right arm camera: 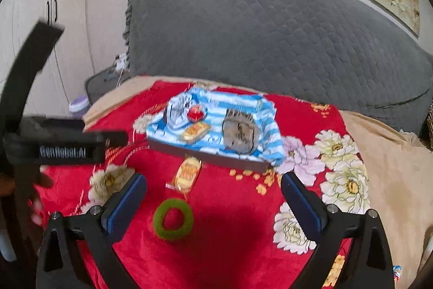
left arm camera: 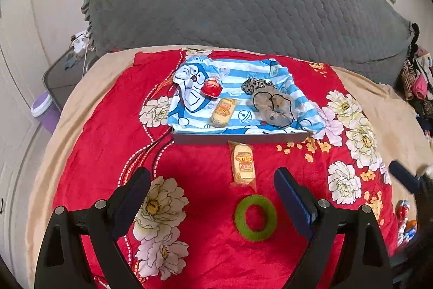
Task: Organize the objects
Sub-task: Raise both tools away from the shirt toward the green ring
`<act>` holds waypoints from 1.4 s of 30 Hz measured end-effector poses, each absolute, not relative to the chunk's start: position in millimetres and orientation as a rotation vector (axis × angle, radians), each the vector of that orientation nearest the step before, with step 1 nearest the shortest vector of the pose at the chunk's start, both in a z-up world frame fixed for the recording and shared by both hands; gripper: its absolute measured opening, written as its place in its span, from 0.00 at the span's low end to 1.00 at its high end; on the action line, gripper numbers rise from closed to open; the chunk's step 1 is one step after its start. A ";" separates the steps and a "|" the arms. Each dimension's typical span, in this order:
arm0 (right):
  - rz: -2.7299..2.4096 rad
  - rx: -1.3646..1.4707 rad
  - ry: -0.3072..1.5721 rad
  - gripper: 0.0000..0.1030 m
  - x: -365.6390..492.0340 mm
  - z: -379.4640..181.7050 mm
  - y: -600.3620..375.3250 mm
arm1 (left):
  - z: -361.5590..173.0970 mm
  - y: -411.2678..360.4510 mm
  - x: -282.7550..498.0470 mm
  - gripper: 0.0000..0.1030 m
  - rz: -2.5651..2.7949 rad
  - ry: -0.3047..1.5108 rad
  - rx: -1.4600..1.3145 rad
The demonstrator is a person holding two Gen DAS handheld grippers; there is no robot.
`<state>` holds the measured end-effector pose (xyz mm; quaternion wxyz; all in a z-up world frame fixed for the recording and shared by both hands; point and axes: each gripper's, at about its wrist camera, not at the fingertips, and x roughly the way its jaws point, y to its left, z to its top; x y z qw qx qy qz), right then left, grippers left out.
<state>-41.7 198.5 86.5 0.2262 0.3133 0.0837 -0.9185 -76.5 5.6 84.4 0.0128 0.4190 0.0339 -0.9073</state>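
Left gripper [left arm camera: 212,194]: jaws wide apart, empty.
Right gripper [right arm camera: 213,197]: jaws wide apart, empty.
Green ring [left arm camera: 255,217]: on red blanket [left arm camera: 200,256], near snack pack [left arm camera: 242,164].

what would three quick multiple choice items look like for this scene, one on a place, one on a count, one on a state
1. Where is the green ring?
A. in the tray
B. on the red blanket, in front of the tray
C. on the grey pillow

2. How many yellow snack packets show?
A. one
B. two
C. four

3. How is the left hand-held gripper?
A. open, holding nothing
B. shut on the ring
C. shut on a packet

Answers: 1 B, the ring lies nearer than the tray. 2 B, one packet in the tray, one packet outside. 3 A, its fingers stand wide apart.
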 end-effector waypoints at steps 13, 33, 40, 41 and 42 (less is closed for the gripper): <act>-2.493 0.947 0.274 0.97 -44.1 60.2 186.8 | 71.7 5.1 -82.1 0.90 -2.799 0.092 1.339; -2.515 0.934 0.238 0.97 -28.0 71.9 197.1 | 58.7 -0.7 -29.0 0.90 -2.733 0.105 1.375; -2.498 0.965 0.247 0.97 -27.1 64.0 192.8 | 46.4 -4.3 -34.1 0.90 -2.725 0.102 1.398; -2.497 0.969 0.248 0.97 -27.7 61.7 192.5 | 45.6 -4.3 -35.4 0.90 -2.730 0.097 1.396; -2.496 0.977 0.254 0.97 -28.7 59.3 192.0 | 44.2 -3.6 -37.9 0.90 -2.734 0.093 1.395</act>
